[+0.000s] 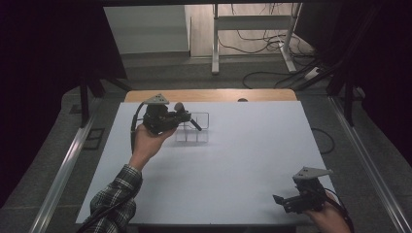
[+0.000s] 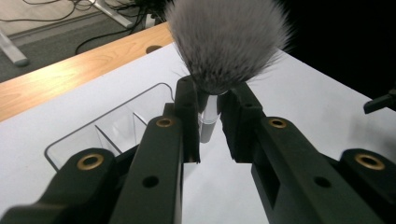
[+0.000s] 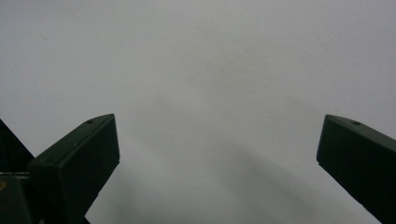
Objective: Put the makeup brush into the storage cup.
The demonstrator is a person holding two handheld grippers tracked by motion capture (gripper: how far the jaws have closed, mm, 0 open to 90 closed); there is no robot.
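We are in a lab or recording studio. Black curtains (image 1: pixel 43 58) close off both sides, metal rails (image 1: pixel 65 165) run along the grey carpeted floor (image 1: pixel 204 77), and loose cables (image 1: pixel 262 41) trail around a metal frame stand (image 1: pixel 216 39) beyond our white worktop (image 1: pixel 233 160), which rests on a wooden table (image 1: pixel 214 95).

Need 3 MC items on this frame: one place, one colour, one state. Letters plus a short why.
1. Where is the clear organizer?
A. far left part of the table
B. near right corner
C. on the floor

2. What colour are the bristles of the makeup brush?
A. red
B. grey-white
C. green

3. What state is the right gripper in?
A. shut on the brush
B. shut on the organizer
C. open, nothing between the jaws

1 A: it sits beside the left gripper.
2 B: grey with pale tips.
3 C: jaws stand wide apart over bare white surface.
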